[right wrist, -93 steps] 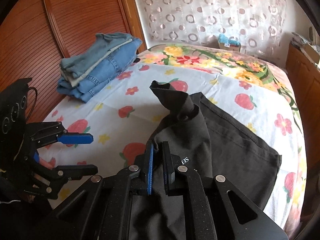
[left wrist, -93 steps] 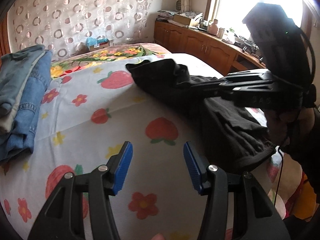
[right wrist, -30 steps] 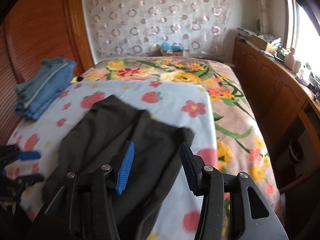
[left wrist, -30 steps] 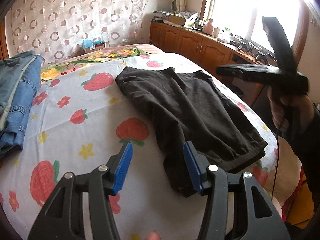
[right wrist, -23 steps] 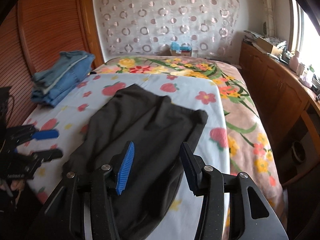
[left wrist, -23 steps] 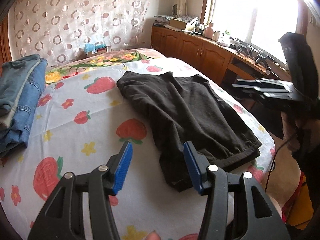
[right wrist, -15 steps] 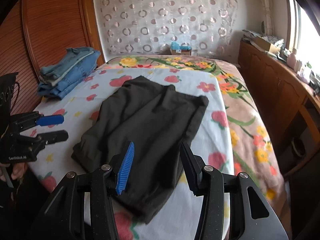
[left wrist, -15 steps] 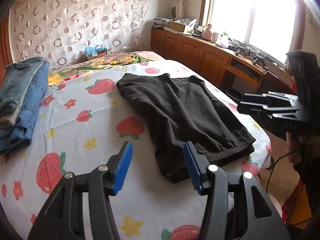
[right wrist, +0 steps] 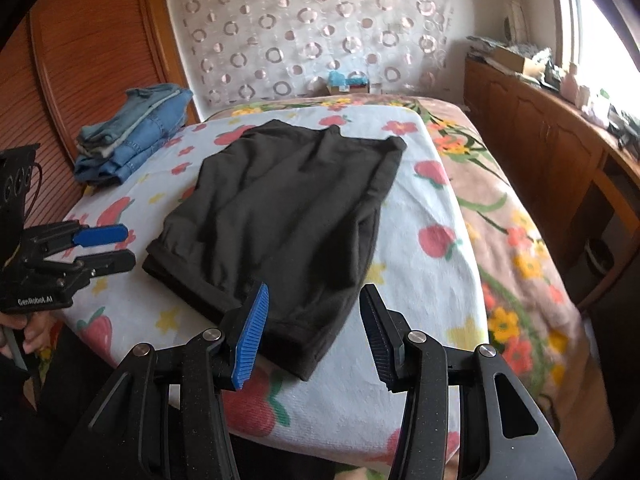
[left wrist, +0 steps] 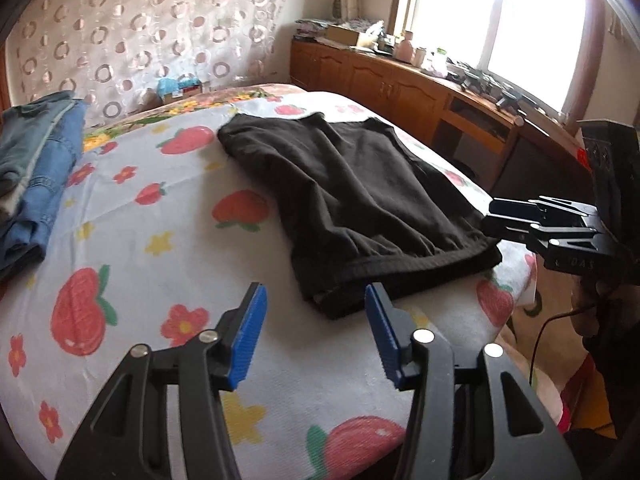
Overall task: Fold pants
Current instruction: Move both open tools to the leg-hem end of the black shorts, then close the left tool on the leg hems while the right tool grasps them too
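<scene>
Black pants (left wrist: 352, 196) lie folded flat on the strawberry-print sheet (left wrist: 152, 264); they also show in the right wrist view (right wrist: 288, 216). My left gripper (left wrist: 316, 336) is open and empty, just in front of the pants' near left corner. It appears in the right wrist view (right wrist: 112, 246) to the left of the pants. My right gripper (right wrist: 314, 336) is open and empty over the pants' near edge. It shows in the left wrist view (left wrist: 496, 216) beside the pants' right corner.
A stack of folded blue jeans (right wrist: 136, 132) sits at the bed's far left, also in the left wrist view (left wrist: 36, 168). Wooden cabinets (left wrist: 400, 88) with clutter run along the right under a window. A wooden wall (right wrist: 80, 64) stands at the left.
My right gripper let go of the pants, which now lie spread flat. Both grippers drew back toward the near edge of the bed.
</scene>
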Motion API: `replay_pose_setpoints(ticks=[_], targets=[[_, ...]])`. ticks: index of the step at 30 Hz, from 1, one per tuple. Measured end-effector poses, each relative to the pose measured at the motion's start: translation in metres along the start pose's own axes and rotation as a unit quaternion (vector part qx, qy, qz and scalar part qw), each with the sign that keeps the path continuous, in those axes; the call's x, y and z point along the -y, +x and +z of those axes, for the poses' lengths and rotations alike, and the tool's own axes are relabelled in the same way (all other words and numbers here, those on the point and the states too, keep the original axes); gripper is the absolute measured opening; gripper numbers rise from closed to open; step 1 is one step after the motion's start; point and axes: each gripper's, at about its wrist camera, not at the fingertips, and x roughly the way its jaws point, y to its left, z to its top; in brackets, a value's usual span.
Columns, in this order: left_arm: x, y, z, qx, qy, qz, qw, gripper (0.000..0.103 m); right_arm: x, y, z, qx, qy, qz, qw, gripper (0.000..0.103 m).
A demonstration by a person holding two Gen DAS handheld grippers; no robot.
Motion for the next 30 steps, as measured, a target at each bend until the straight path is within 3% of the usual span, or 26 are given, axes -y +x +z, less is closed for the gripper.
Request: replay_pose_setpoints(ticks=[9, 22, 24, 30], targets=[[0.008, 0.026, 0.005, -0.025, 0.02, -0.002, 0.9995, 0.033, 0.0, 0.01, -0.008, -0.011, 0.014, 0.012, 1.0, 0.048], [0.009, 0.031, 0.011, -0.019, 0.044, 0.019, 0.9987, 0.032, -0.001, 0.015, -0.017, -0.005, 0.012, 0.008, 1.0, 0.049], [0.01, 0.028, 0.009, -0.01, 0.05, 0.02, 0.9985, 0.02, -0.003, 0.015, -0.018, -0.001, 0.006, 0.003, 1.0, 0.049], [0.013, -0.001, 0.001, 0.025, 0.05, 0.021, 0.9982, 0.009, 0.001, 0.015, -0.017, 0.002, 0.013, 0.012, 1.0, 0.049]])
